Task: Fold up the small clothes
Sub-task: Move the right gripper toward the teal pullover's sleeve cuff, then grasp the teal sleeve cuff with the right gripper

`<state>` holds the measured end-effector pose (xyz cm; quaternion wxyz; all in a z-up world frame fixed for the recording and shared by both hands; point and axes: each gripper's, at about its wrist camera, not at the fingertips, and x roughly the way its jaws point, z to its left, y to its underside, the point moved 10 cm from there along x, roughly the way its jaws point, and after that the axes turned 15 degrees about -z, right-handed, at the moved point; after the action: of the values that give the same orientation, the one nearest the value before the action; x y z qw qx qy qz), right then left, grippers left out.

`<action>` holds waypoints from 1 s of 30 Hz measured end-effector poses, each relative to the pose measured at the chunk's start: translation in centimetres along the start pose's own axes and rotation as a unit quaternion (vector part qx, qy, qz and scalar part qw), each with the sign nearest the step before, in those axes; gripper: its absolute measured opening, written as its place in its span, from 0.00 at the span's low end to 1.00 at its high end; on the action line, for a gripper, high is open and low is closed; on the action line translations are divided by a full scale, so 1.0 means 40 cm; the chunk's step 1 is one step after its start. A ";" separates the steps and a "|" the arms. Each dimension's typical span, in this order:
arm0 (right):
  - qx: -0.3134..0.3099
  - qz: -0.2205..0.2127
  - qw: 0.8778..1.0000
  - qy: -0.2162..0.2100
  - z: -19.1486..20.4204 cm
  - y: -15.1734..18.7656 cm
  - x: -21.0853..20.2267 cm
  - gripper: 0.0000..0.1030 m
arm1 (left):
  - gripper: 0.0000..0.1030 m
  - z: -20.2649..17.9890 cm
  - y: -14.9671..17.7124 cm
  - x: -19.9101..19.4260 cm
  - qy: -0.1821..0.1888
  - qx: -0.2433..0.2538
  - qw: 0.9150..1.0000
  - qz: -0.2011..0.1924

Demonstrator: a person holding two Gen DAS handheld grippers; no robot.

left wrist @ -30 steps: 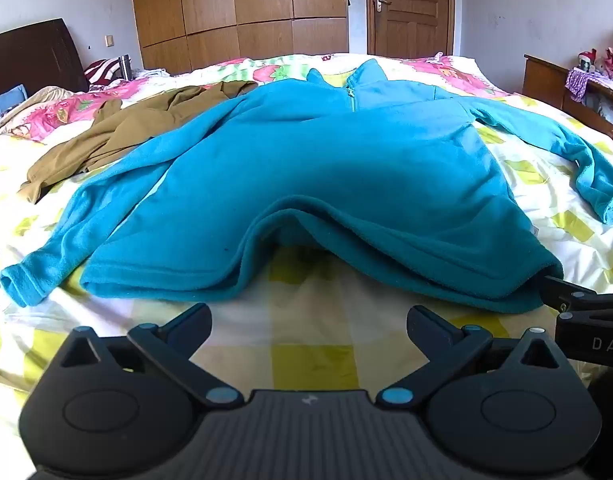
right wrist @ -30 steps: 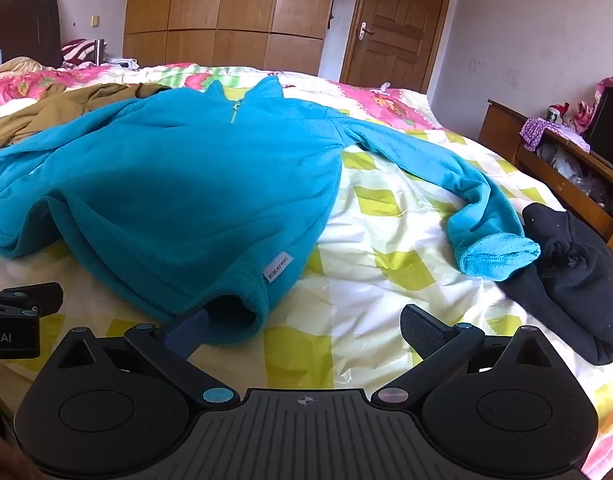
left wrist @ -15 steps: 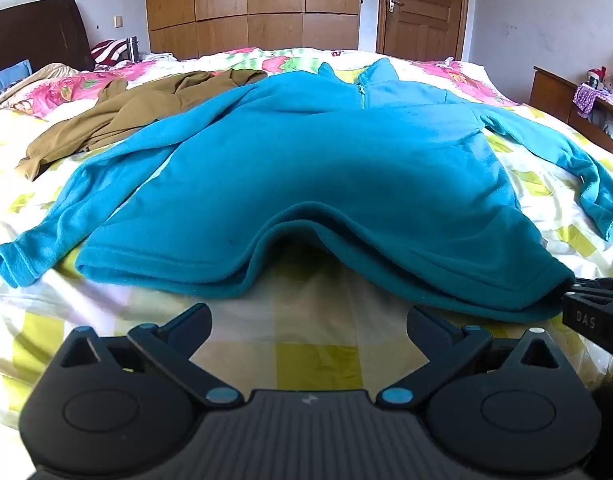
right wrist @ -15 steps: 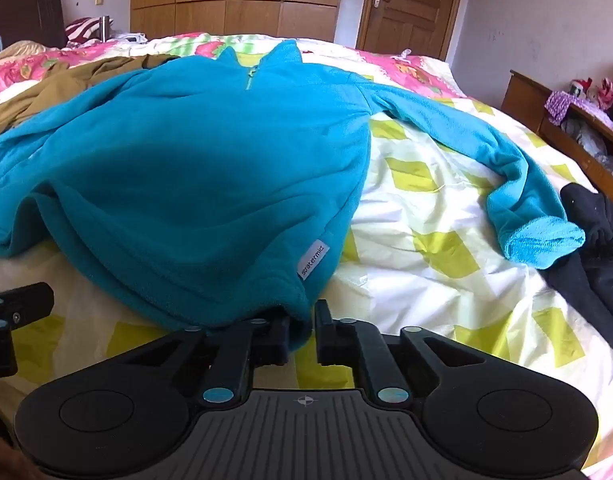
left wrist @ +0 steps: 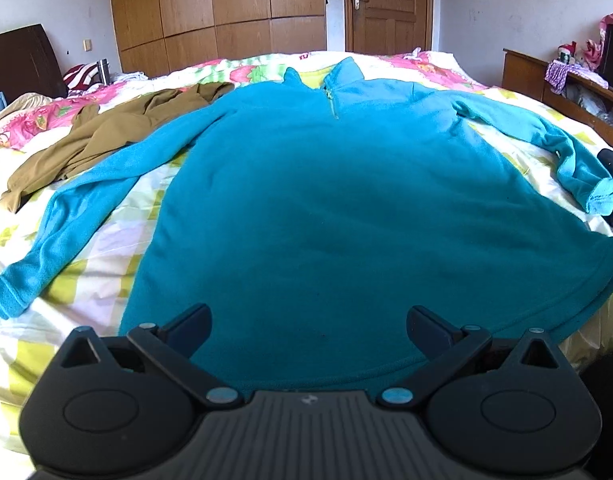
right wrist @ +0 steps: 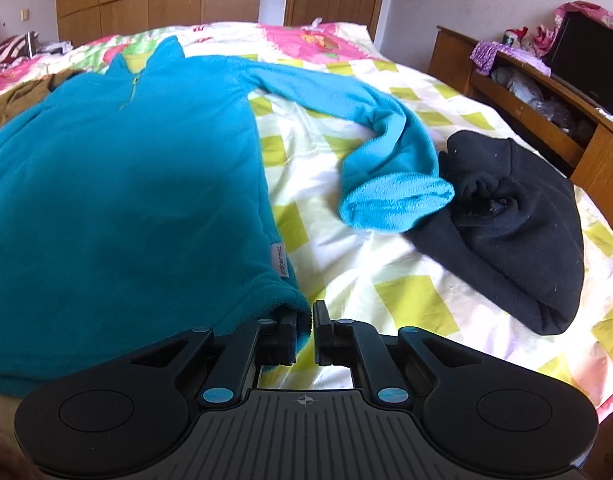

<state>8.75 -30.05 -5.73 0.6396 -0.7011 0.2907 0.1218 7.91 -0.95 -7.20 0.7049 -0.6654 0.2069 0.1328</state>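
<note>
Right claw (right wrist: pixel 304 330) pinches the blue fleece (right wrist: pixel 118 200) hem corner; left claw (left wrist: pixel 308 326) gapes wide over its hem.

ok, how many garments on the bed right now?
3: teal fleece spread mid-bed, hem corner in the right gripper; brown garment bunched far left; black garment at right under the fleece cuff. More may be hidden near the headboard.

Both wrist views sit low at the bed's (left wrist: pixel 106 240) foot, facing the wardrobe (left wrist: pixel 218 12), sharing the fleece (left wrist: pixel 326 208).
</note>
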 end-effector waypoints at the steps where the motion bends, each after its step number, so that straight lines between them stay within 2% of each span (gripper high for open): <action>1: -0.007 -0.008 1.000 0.003 -0.003 0.000 -0.009 0.10 | 1.00 0.008 0.006 0.007 -0.006 0.002 1.000 0.013; 5: -0.018 -0.038 0.999 0.010 -0.016 -0.019 -0.058 0.16 | 1.00 0.040 0.024 0.024 -0.015 -0.022 0.999 0.043; 8: -0.015 -0.063 0.998 0.002 -0.013 -0.051 -0.088 0.16 | 1.00 0.045 0.053 0.044 -0.023 -0.010 0.997 0.075; 10: 0.003 -0.064 0.998 -0.012 -0.008 -0.070 -0.082 0.19 | 1.00 0.038 0.071 0.054 -0.020 0.002 0.995 0.096; 12: 0.014 -0.064 0.998 -0.004 -0.019 -0.086 -0.053 0.20 | 1.00 0.028 0.058 0.046 -0.013 0.002 0.996 0.088; 15: 0.031 -0.061 0.997 0.033 -0.070 -0.104 0.013 0.20 | 1.00 0.004 0.000 0.029 0.008 0.011 0.999 0.050; 19: 0.111 -0.048 0.992 0.042 -0.153 -0.124 0.083 0.21 | 1.00 -0.076 -0.110 0.061 0.040 0.041 0.998 0.001; 23: 0.226 -0.018 0.974 0.004 -0.180 -0.139 0.172 0.23 | 1.00 -0.185 -0.201 0.150 0.086 0.036 0.995 -0.032; 27: 0.310 0.017 0.949 -0.047 -0.116 -0.091 0.210 0.25 | 1.00 -0.274 -0.223 0.216 0.107 0.038 0.993 -0.036; 28: 0.318 0.014 0.947 -0.041 -0.109 -0.078 0.215 0.25 | 1.00 -0.292 -0.216 0.225 0.108 0.041 0.993 -0.035; 30: 0.323 -0.006 0.946 0.005 -0.132 -0.061 0.223 0.25 | 1.00 -0.327 -0.202 0.237 0.117 0.053 0.991 -0.027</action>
<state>16.19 -37.36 -7.76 0.8309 -0.4593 0.3137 0.0137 18.45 -15.41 -4.89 0.7133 -0.6434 0.2767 0.0244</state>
